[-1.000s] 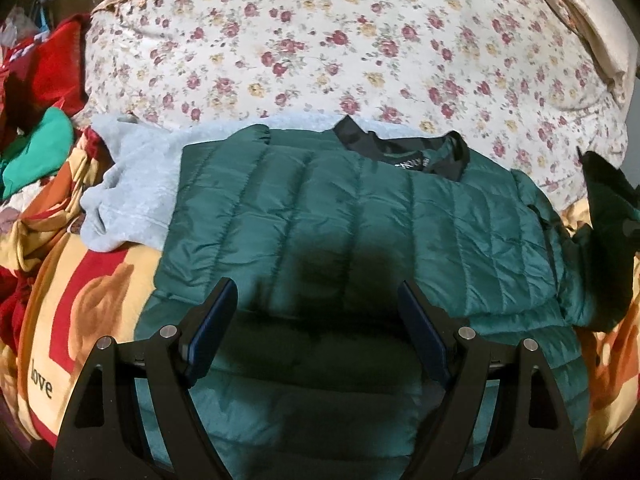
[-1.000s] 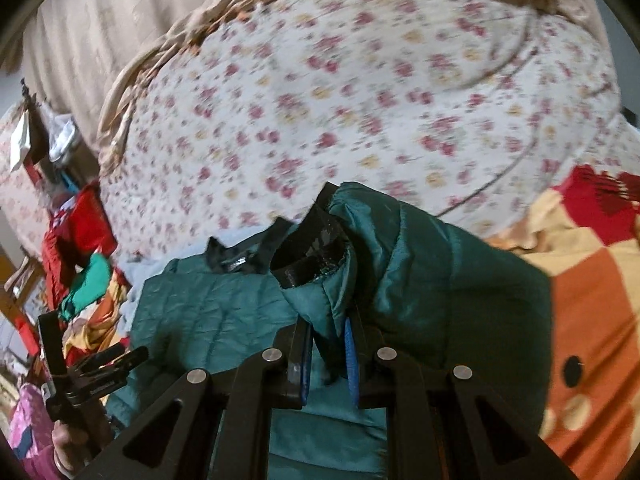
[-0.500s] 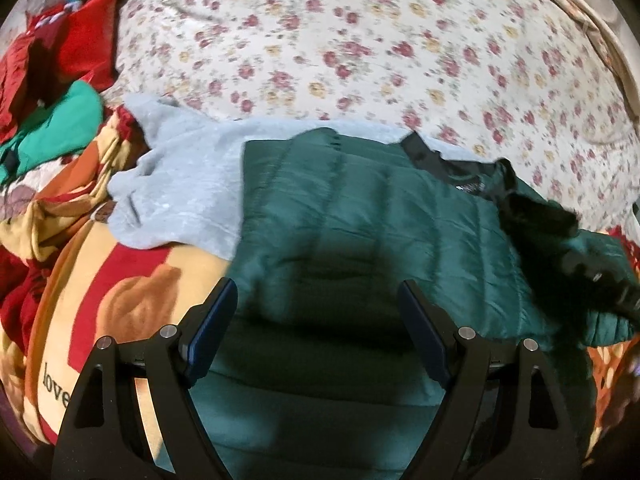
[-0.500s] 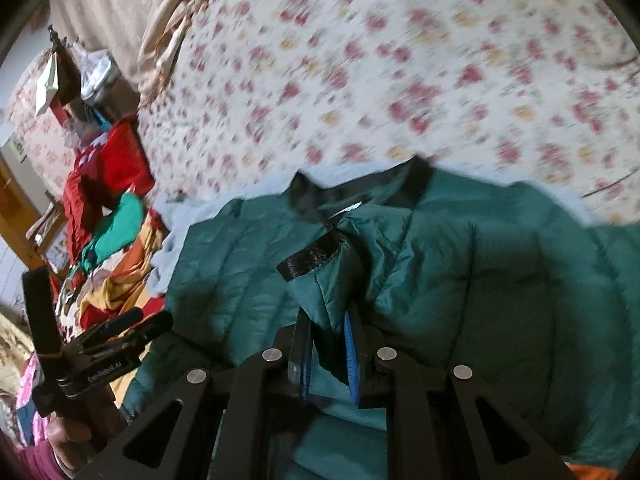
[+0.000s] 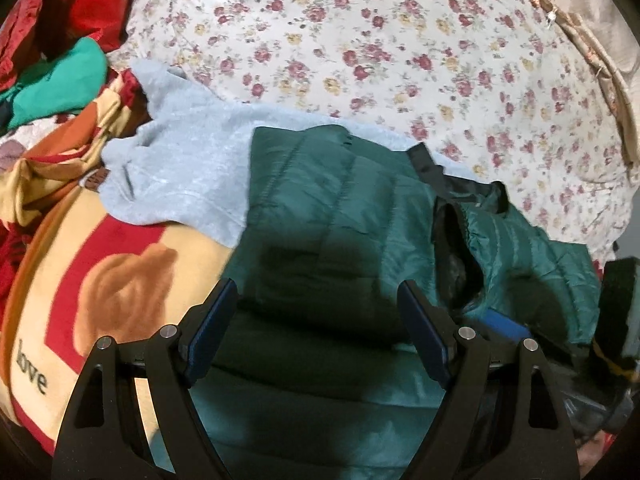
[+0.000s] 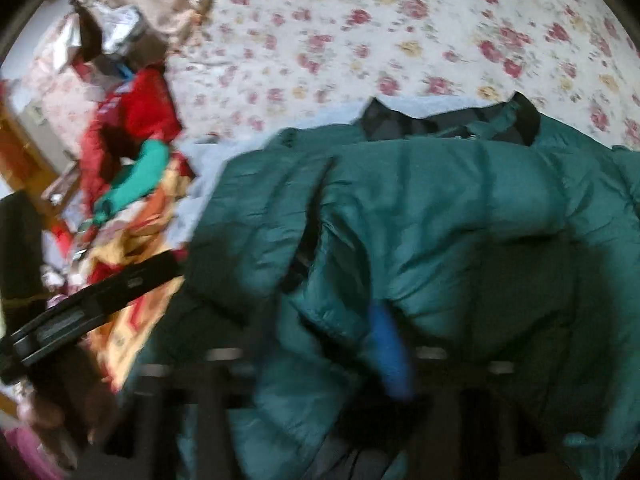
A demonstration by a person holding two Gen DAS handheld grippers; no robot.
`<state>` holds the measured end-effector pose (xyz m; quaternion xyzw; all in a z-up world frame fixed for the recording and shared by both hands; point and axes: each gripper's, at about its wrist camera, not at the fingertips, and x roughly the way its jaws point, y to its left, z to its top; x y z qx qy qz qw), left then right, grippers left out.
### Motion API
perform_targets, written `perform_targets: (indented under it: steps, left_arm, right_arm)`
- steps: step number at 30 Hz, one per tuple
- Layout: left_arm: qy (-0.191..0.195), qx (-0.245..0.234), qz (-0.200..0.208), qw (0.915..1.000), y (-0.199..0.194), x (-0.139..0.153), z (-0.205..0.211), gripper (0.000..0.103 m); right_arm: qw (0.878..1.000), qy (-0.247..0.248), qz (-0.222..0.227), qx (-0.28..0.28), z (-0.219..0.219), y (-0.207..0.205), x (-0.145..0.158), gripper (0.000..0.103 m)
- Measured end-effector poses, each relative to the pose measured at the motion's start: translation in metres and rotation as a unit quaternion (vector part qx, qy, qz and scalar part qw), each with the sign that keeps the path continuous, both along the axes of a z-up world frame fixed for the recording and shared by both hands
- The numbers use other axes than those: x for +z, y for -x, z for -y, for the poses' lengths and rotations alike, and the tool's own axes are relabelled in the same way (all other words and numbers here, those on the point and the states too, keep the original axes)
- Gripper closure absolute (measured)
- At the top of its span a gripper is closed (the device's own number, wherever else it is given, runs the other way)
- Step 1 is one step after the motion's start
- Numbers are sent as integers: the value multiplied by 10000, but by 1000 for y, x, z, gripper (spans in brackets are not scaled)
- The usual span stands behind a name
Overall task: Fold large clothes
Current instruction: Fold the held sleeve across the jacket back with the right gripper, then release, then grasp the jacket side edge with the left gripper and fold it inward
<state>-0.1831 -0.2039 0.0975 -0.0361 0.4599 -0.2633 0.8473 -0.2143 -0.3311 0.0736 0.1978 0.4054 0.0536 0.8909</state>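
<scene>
1. The left gripper (image 5: 316,320) hangs with its blue-padded jaws spread wide and nothing between them, above the back panel of the green puffer jacket (image 5: 332,216); the pads touch no cloth.
2. The right gripper (image 6: 320,344) has just been opening its jaws. Its own view is blurred, with one blue pad (image 6: 390,348) showing against a fold of the jacket (image 6: 460,216). The fold sits between the fingers, but whether the pads press it cannot be told.
3. Only the left wrist view shows the sleeve cuff (image 5: 456,264) folded inward over the jacket's back, just right of the left gripper's right finger, with a blue pad of the right gripper (image 5: 506,326) beside it.
4. Only the right wrist view shows the left gripper (image 6: 92,300) from the side, at the far left, with a hand below it.
5. A light grey fleece garment (image 5: 180,176) lies under the jacket's upper left corner, beyond the left gripper.
6. Farther left lie a red and tan blanket (image 5: 100,280) printed "love", a bright green garment (image 5: 60,84) and red clothes (image 5: 80,4).
7. A floral bedspread (image 5: 360,40) fills the background beyond the jacket's black collar (image 5: 452,178).
</scene>
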Motion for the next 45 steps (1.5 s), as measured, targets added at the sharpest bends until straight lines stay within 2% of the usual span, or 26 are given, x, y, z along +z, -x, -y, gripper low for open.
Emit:
perform_targets:
  steps: [1, 4, 11, 16, 19, 21, 22, 24, 27, 29, 31, 33, 39, 45]
  left_arm:
    - [34, -17, -34, 10000, 2, 1, 3, 21]
    - [81, -90, -111, 9999, 6, 2, 12, 21]
    - [238, -314, -155, 9991, 21, 12, 43, 21]
    - [86, -551, -320, 9979, 29, 4, 81, 21]
    - [-192, -666, -305, 9971, 32, -7, 105, 21]
    - [-264, -774, -197, 9965, 35, -11, 114, 45]
    - [-304, -868, -201, 9956, 36, -12, 118, 75]
    - [-375, -915, -188, 9949, 37, -11, 121, 79]
    - [-259, -894, -13, 9957, 35, 0, 114, 87]
    - [-264, -820, 119, 9962, 31, 9, 107, 92]
    - [-259, -732, 215, 9967, 24, 17, 99, 93]
    - [-235, -619, 301, 9974, 17, 24, 87, 94]
    - [-331, -219, 762, 9963, -2, 39, 45, 94]
    - [-514, -104, 771, 9956, -9, 17, 16, 95]
  right_arm:
    - [9999, 85, 62, -18, -1, 9, 7, 28]
    - [9985, 552, 45, -57, 2, 30, 19, 28]
    - [9972, 641, 240, -286, 36, 84, 35, 28]
    - [9929, 741, 535, -766, 61, 129, 52, 28]
    - [9854, 961, 784, -1166, 76, 157, 64, 28]
    - [9781, 1095, 886, -1531, 91, 174, 68, 28]
    - [9750, 1083, 892, -1724, 101, 182, 69, 28]
    - [9711, 967, 874, -2000, 118, 191, 70, 28]
    - [9641, 576, 749, -2483, 147, 199, 60, 28]
    - [9610, 260, 703, -2660, 161, 202, 53, 28]
    - [9598, -53, 678, -2724, 170, 196, 43, 28]
    - [9611, -141, 640, -2684, 170, 187, 38, 28]
    - [9714, -132, 510, -2315, 155, 142, 29, 28]
    - [9838, 241, 279, -1754, 125, 81, 25, 28]
